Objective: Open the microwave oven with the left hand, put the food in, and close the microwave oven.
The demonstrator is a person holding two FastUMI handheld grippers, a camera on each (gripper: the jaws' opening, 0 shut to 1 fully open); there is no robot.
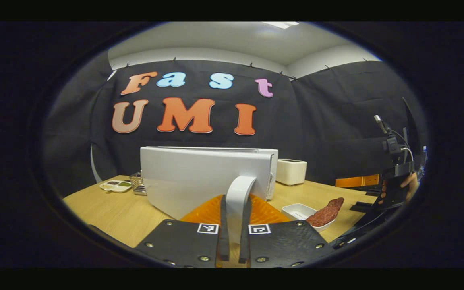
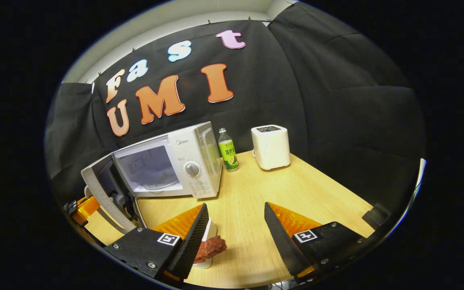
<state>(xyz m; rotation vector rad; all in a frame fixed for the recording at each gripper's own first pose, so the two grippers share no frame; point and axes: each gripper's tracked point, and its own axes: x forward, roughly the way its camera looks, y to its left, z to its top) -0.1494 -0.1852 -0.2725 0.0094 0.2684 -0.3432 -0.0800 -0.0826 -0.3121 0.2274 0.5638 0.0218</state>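
White microwave (image 2: 183, 163), door handle (image 1: 238, 197) in left claw (image 1: 234, 241)

White microwave (image 2: 175, 165), reddish-brown food (image 2: 210, 247), green-labelled bottle (image 2: 228, 151), white toaster (image 2: 271, 147).

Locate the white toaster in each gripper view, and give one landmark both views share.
Left gripper view: the white toaster sits right of centre on the wooden table, just past the right edge of the open microwave door.
Right gripper view: the toaster stands at the table's far edge, upper centre, right of the green bottle.
Shared landmark: the microwave oven, left of the toaster in both.
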